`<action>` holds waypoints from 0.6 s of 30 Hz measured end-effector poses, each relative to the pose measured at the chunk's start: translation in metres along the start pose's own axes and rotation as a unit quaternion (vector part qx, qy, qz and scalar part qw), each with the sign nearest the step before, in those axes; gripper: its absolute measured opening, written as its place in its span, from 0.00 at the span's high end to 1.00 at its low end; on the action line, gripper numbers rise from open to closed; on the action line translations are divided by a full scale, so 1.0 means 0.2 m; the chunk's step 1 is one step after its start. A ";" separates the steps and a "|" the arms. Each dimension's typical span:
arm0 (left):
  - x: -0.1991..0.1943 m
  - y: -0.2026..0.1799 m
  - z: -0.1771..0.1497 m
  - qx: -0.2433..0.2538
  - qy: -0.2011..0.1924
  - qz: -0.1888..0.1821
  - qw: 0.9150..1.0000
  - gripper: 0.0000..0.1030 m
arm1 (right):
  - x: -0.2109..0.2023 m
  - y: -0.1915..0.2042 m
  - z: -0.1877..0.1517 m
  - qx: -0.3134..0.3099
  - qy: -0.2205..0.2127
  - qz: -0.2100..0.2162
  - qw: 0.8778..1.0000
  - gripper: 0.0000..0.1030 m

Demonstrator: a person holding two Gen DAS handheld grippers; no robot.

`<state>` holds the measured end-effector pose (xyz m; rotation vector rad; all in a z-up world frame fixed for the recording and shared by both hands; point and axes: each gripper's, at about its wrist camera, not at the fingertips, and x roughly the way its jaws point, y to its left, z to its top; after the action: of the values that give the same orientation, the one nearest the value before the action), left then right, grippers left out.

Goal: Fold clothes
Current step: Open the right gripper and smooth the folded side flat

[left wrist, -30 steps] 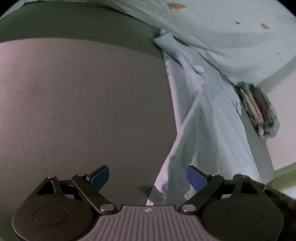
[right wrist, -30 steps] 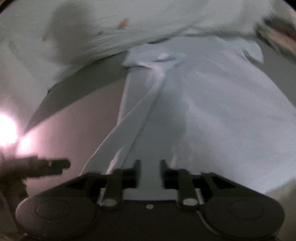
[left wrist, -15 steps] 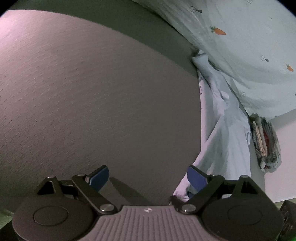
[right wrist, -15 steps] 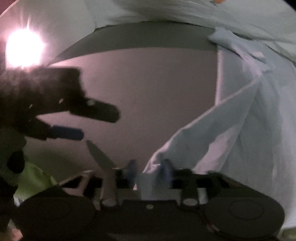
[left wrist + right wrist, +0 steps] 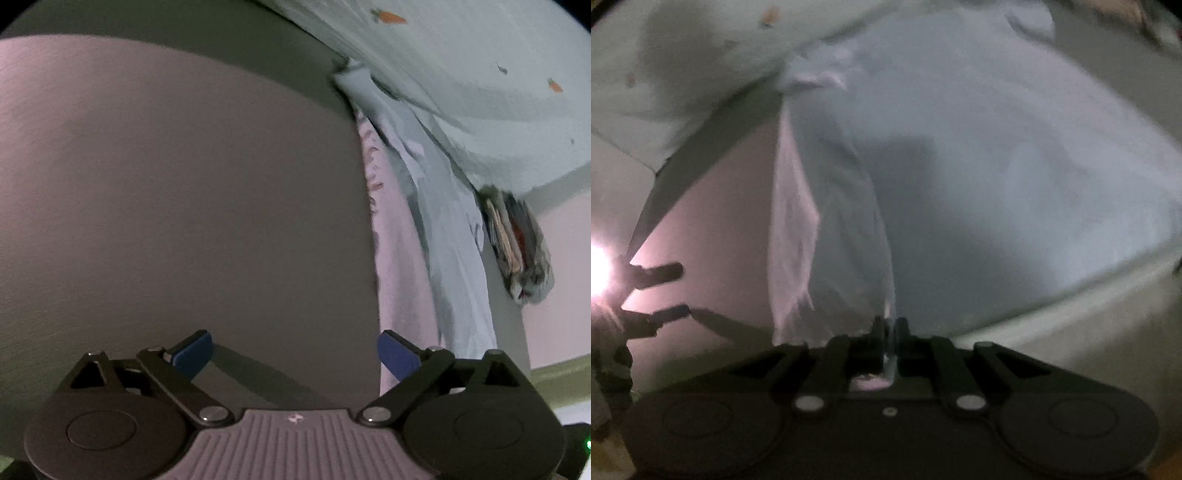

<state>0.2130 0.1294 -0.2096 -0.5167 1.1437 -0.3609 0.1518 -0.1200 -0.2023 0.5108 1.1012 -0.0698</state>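
The right gripper (image 5: 888, 328) has its fingers pressed together on the near hem of the shirt (image 5: 979, 192), a thin strip of pale cloth pinched between them. From that pinch a folded band of the shirt runs away and up the middle of the right wrist view, its left edge lit pinkish, while the main body spreads wide to the right over the bed (image 5: 713, 206). This view is blurred, so fine creases cannot be made out.

The left gripper (image 5: 294, 350) hangs over the bare grey bed (image 5: 166, 192) with its blue pads (image 5: 194, 352) spread wide and nothing between them. Its right pad sits just at the shirt's (image 5: 399, 258) near left edge; whether it touches the cloth cannot be told. In the right wrist view the left gripper's dark fingers (image 5: 661, 271) show at the far left, beside a bright lamp glare (image 5: 596, 269).

Farther off, the shirt's far end bunches against a pale sheet (image 5: 480, 66) printed with small carrots. To the right, beyond the shirt, a stack of folded cloth (image 5: 517, 240) lies near the bed's edge.
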 end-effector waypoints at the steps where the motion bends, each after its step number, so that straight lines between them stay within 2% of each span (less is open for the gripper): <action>1: 0.01 -0.03 0.00 0.009 0.002 -0.002 1.000 0.06 | 0.02 -0.02 0.02 0.001 0.006 -0.006 1.000 0.82; 3: 0.04 -0.10 0.00 0.030 0.004 -0.002 1.000 0.06 | 0.02 0.00 0.04 -0.011 -0.002 -0.016 1.000 0.76; 5: 0.08 -0.17 -0.01 0.054 0.009 0.006 0.998 0.06 | 0.01 0.02 0.05 -0.027 -0.014 -0.005 1.000 0.59; 10: 0.18 -0.34 -0.08 0.104 0.034 0.018 0.994 0.06 | 0.01 0.04 0.10 -0.066 -0.017 -0.005 0.998 0.57; 14: 0.22 -0.48 -0.20 0.165 0.058 0.010 0.985 0.08 | -0.01 -0.01 0.17 -0.062 -0.018 0.005 0.998 0.52; 16: 0.23 -0.53 -0.27 0.179 0.064 -0.011 0.982 0.12 | 0.00 -0.04 0.21 -0.064 -0.015 0.010 0.998 0.52; 17: 0.24 -0.55 -0.31 0.183 0.069 -0.020 0.981 0.17 | 0.02 -0.05 0.23 -0.067 -0.012 0.013 0.998 0.52; 18: 0.26 -0.56 -0.35 0.186 0.076 -0.024 0.979 0.28 | 0.03 -0.06 0.25 -0.070 -0.009 0.016 0.997 0.52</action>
<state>0.1670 -0.0045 -0.2093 -0.1898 1.1769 -0.6490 0.1931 -0.1519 -0.1947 0.4008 1.0717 0.0302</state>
